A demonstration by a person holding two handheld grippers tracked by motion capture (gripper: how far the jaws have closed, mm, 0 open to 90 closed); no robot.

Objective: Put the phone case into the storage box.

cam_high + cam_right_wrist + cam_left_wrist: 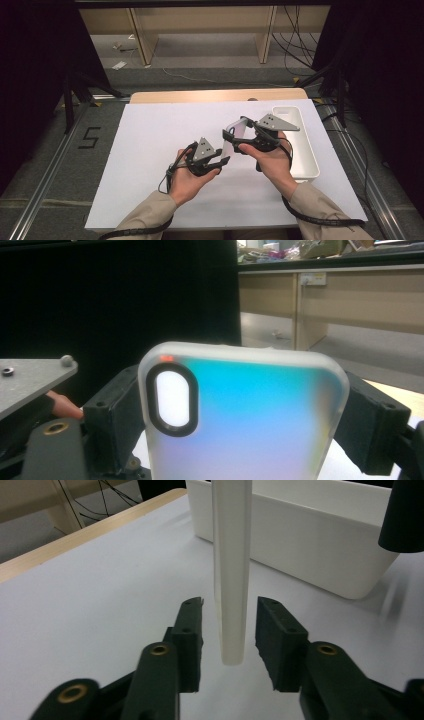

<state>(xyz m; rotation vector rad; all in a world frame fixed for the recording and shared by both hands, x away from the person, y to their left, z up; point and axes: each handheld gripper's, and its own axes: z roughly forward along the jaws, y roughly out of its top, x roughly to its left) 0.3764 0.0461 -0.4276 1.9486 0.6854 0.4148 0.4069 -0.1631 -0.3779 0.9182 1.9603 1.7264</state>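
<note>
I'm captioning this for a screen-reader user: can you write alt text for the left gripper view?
A thin white phone case, seen edge-on, hangs upright between the left gripper's two open black jaws, with a gap on each side. Behind it, a white bin sits on the white table.

A wooden table (220,95) carries the scene — its pale edge shows along the far side in the high view and again at the left of the left gripper view. A large white sheet (150,150) lies flat over nearly all of the tabletop and reaches the near edge. On the sheet's right side stands a long white plastic bin (305,150) with rounded corners — open-topped, its long side running from near to far.
</note>
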